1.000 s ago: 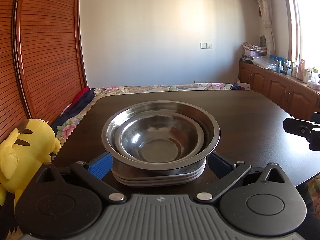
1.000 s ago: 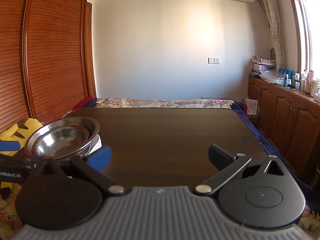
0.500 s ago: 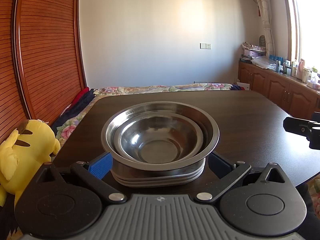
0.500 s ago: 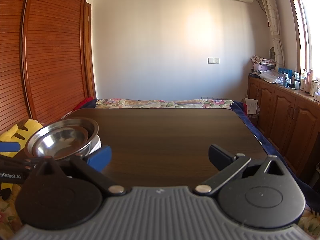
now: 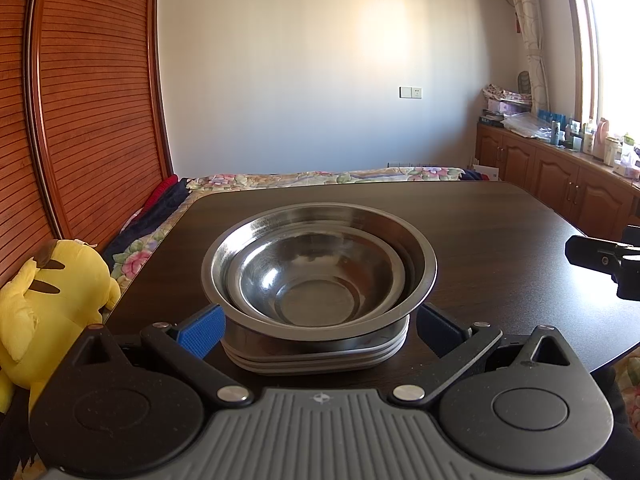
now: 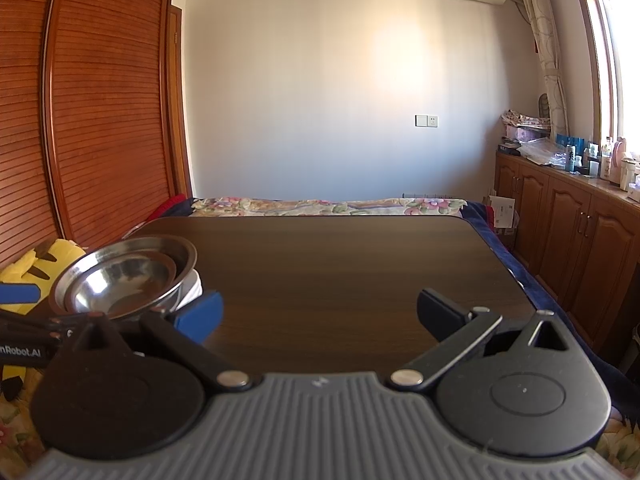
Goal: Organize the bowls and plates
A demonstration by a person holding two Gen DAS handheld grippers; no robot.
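Fingers (image 5: 200, 330) of left gripper (image 5: 318, 330) spread wide, flanking upright nested bowls (image 5: 318, 264) on plates (image 5: 320, 358), right gripper (image 6: 318, 316) wide apart, empty.

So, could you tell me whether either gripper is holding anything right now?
Nothing is held. The left gripper is open, straddling the plate stack under the bowls; the right gripper is open over bare table.

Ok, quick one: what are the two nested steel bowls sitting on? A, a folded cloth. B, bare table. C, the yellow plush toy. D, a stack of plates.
D: the large steel bowl, with the smaller bowl inside it, rests on a stack of plates whose layered rims show beneath it.
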